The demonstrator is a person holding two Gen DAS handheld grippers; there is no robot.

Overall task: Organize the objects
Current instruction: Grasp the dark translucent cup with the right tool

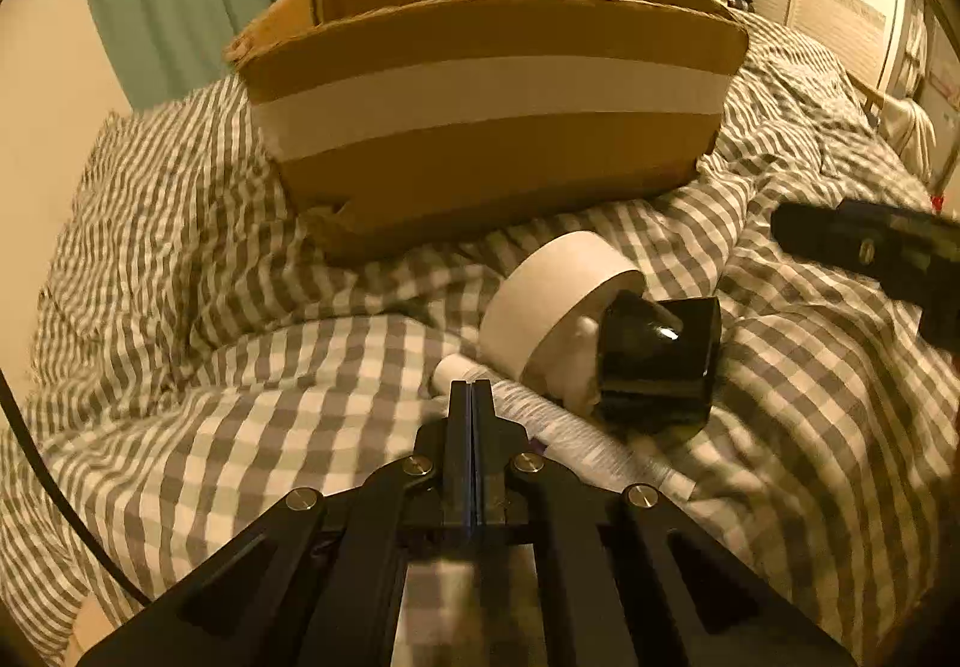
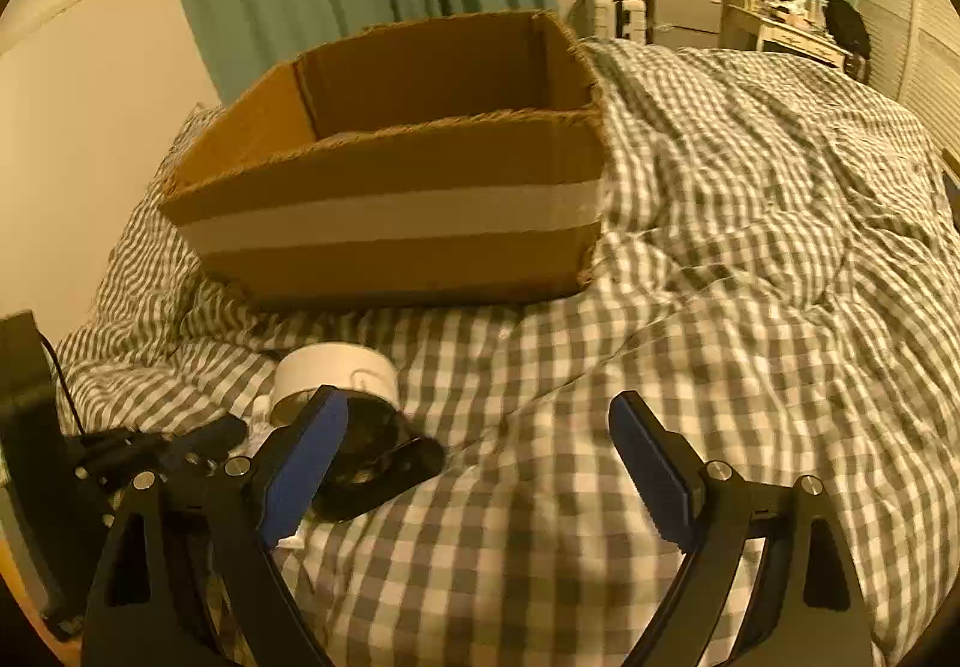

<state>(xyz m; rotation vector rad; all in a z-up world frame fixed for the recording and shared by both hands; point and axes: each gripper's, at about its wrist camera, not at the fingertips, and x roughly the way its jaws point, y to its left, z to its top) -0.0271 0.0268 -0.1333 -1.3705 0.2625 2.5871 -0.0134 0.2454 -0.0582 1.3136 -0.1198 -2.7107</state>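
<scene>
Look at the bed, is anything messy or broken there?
Yes. The cardboard box has ragged, torn top edges and sits a bit tilted on the rumpled checked blanket. In front of it, a roll of tape, a black cup on its side and a white tube lie jumbled together.

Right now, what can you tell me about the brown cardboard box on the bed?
The brown cardboard box sits open-topped on the grey-and-white checked duvet, its flaps gone and the top edges rough and frayed. A wide pale tape band runs along its near wall. As far as the inside shows, it looks empty. It stands upright, slightly sunk into the bedding, beyond the white tape roll and the glossy black mug. Neither claw touches it.
</scene>
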